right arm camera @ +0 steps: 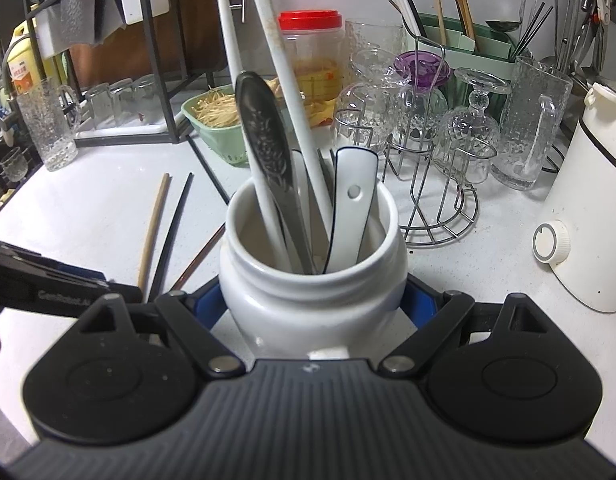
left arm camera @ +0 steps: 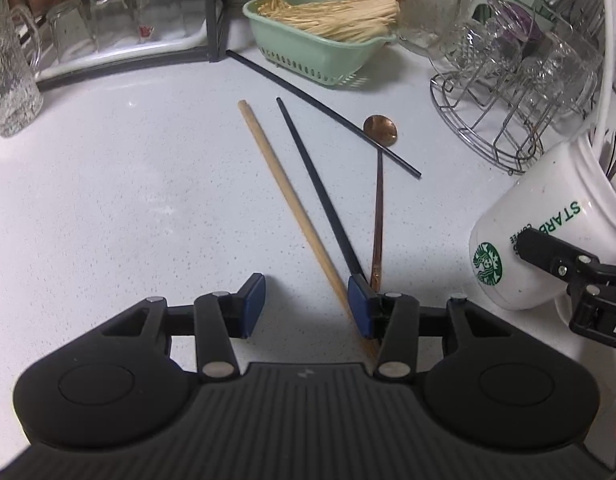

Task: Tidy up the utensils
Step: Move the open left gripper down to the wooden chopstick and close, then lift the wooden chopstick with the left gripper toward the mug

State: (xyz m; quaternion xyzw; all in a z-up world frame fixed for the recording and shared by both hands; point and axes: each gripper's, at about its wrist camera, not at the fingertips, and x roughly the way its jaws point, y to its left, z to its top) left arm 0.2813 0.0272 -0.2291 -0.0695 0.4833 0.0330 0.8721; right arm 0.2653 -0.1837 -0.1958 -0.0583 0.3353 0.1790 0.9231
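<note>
On the white counter (left arm camera: 128, 184) lie a wooden chopstick (left arm camera: 284, 196), two black chopsticks (left arm camera: 315, 184) (left arm camera: 319, 104) and a copper spoon (left arm camera: 379, 208). My left gripper (left arm camera: 306, 306) is open, low over the counter; its right pad (left arm camera: 357, 306) sits over the near ends of the wooden and black chopsticks. My right gripper (right arm camera: 313, 304) is shut on a white Starbucks mug (right arm camera: 311, 280) (left arm camera: 547, 232), which holds a metal spoon (right arm camera: 268, 152), white ceramic spoons (right arm camera: 353, 208) and long white handles.
A green basket of toothpicks (left arm camera: 323, 40) stands at the back. A wire rack of upturned glasses (left arm camera: 519, 72) is at the right, more glasses (left arm camera: 108, 20) at the left. A white appliance (right arm camera: 591, 208) stands right of the mug.
</note>
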